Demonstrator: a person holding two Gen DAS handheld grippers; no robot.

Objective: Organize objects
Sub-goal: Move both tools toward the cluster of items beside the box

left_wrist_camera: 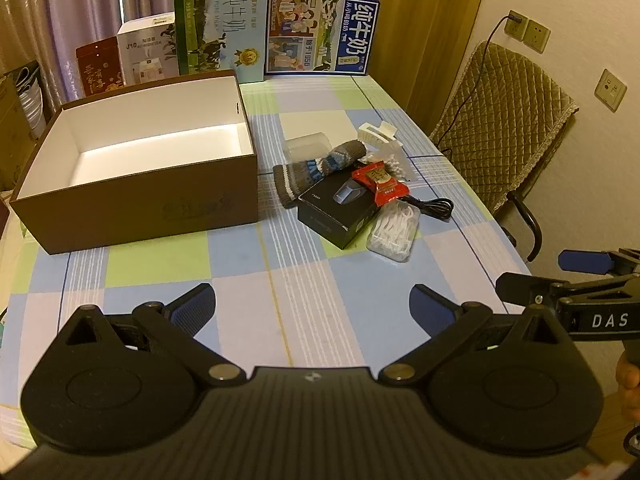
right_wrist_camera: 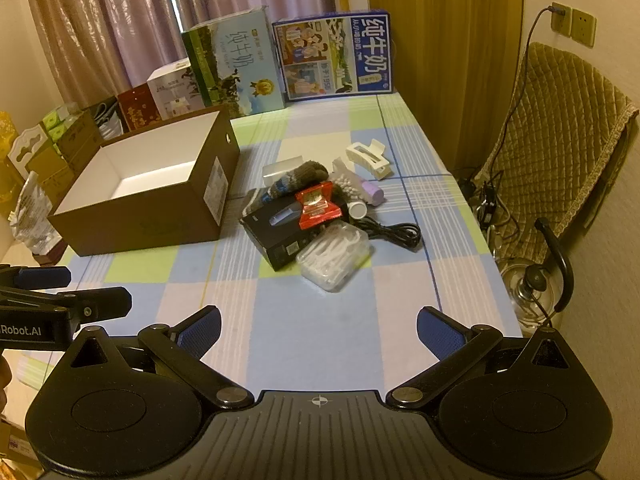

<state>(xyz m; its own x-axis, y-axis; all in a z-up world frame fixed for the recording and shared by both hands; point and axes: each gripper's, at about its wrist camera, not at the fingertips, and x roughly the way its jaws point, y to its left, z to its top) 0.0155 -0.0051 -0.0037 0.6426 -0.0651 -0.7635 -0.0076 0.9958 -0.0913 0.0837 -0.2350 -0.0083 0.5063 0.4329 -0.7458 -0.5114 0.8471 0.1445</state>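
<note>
Both the left gripper (left_wrist_camera: pixel 312 304) and right gripper (right_wrist_camera: pixel 318 330) hover with jaws wide apart, empty, blue ribbed pads bare. On the checked tablecloth (left_wrist_camera: pixel 280 280) a brown cardboard box (left_wrist_camera: pixel 136 208), white inside, stands open beside a pile: knitted sock (left_wrist_camera: pixel 308 170), glossy black carton (left_wrist_camera: pixel 340 210), red crinkled packet (left_wrist_camera: pixel 378 184), clear floss-pick case (left_wrist_camera: pixel 394 232). 2 milk cartons (left_wrist_camera: pixel 322 32) read "纯牛奶".

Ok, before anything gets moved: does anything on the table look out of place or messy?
Yes: the small items sit heaped beside the empty brown box. The red packet lies tilted atop the black box, and the black cable trails loose. Nothing looks spilled or damaged.
</note>
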